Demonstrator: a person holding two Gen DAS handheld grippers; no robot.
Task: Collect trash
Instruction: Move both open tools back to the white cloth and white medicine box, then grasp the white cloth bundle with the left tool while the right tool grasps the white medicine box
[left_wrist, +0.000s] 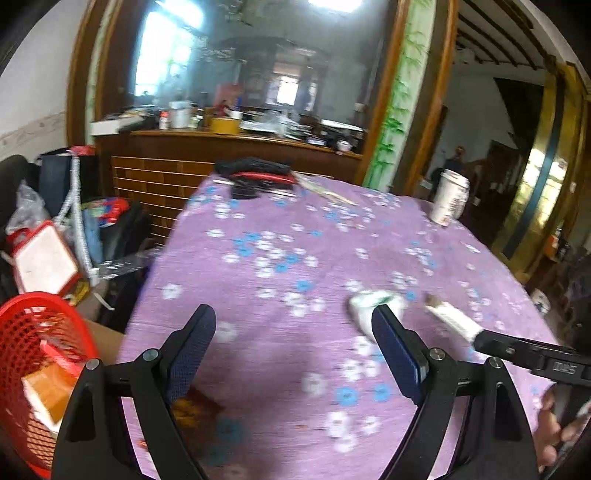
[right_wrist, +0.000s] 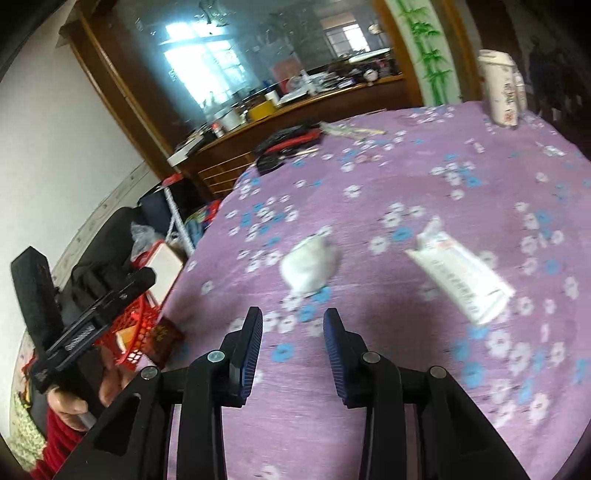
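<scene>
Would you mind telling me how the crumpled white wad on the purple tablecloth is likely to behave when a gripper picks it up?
The crumpled white wad looks like balled tissue or paper, so it is probably very light and will likely squash rather than resist. Its rounded, lumpy shape suggests that it could scoot or tumble on the tablecloth if nudged off-centre. It seems unlikely to be fragile or slippery.

My tabletop (right_wrist: 424, 177) wears a purple cloth with white and blue flowers. On it lie a crumpled white wad (right_wrist: 309, 266), a flat white wrapper (right_wrist: 460, 282) beside it, a black and red bundle (right_wrist: 286, 146) at the far edge, and a white jar (right_wrist: 498, 88) standing upright far right.
</scene>
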